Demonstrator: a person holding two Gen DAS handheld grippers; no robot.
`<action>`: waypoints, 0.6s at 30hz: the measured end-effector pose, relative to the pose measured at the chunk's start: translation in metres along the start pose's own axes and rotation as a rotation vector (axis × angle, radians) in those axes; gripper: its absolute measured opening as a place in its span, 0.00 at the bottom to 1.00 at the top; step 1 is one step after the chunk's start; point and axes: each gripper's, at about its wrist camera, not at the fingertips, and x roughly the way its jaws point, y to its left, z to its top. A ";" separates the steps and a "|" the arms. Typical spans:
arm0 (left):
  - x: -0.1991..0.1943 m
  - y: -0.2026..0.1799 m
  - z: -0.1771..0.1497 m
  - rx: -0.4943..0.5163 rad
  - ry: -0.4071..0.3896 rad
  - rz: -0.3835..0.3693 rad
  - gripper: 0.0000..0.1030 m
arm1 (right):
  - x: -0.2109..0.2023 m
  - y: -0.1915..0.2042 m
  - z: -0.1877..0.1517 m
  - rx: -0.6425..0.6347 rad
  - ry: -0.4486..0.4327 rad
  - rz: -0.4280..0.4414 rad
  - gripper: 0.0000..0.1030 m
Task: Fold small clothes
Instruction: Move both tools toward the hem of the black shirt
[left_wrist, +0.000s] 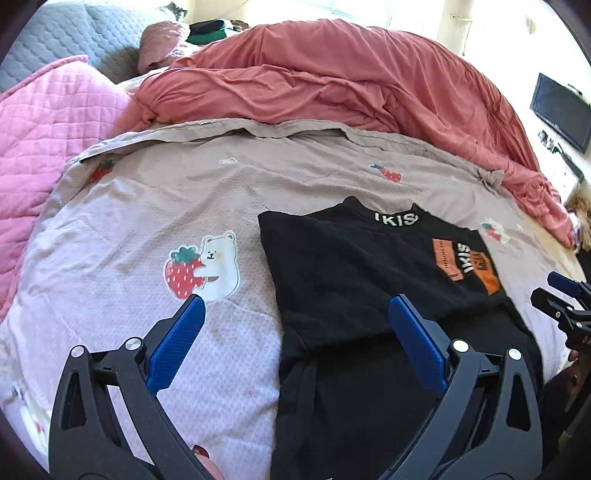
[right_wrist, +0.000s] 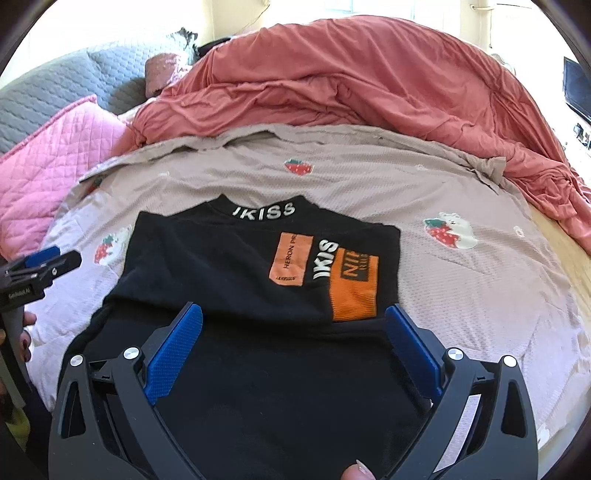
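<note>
On the strawberry-print bedspread (right_wrist: 461, 295) a black shirt (right_wrist: 229, 258) is laid flat, its sides apparently already turned in and the lower part seemingly brought up; a last fold is judged to remain; the left gripper (left_wrist: 295, 343) and right gripper (right_wrist: 291, 350) are held wide apart, nothing clasped.

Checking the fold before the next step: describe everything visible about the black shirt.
The black shirt lies flat on the strawberry-print bedspread, collar away from the cameras. It looks like soft knit, with white lettering on the collar and orange patches with white letters on the chest. Its sides look folded in, and a crosswise edge crosses its lower part. Nothing grips it; both grippers' fingers are open above it.
</note>
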 end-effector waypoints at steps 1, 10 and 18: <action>-0.006 0.000 -0.001 -0.006 -0.006 0.004 0.91 | -0.004 -0.002 0.000 0.005 -0.005 0.001 0.96; -0.044 -0.009 -0.025 -0.007 -0.022 0.017 0.91 | -0.037 -0.029 -0.008 0.038 -0.037 -0.008 0.96; -0.058 -0.026 -0.040 0.035 -0.010 0.033 0.91 | -0.048 -0.048 -0.019 0.080 -0.036 -0.018 0.96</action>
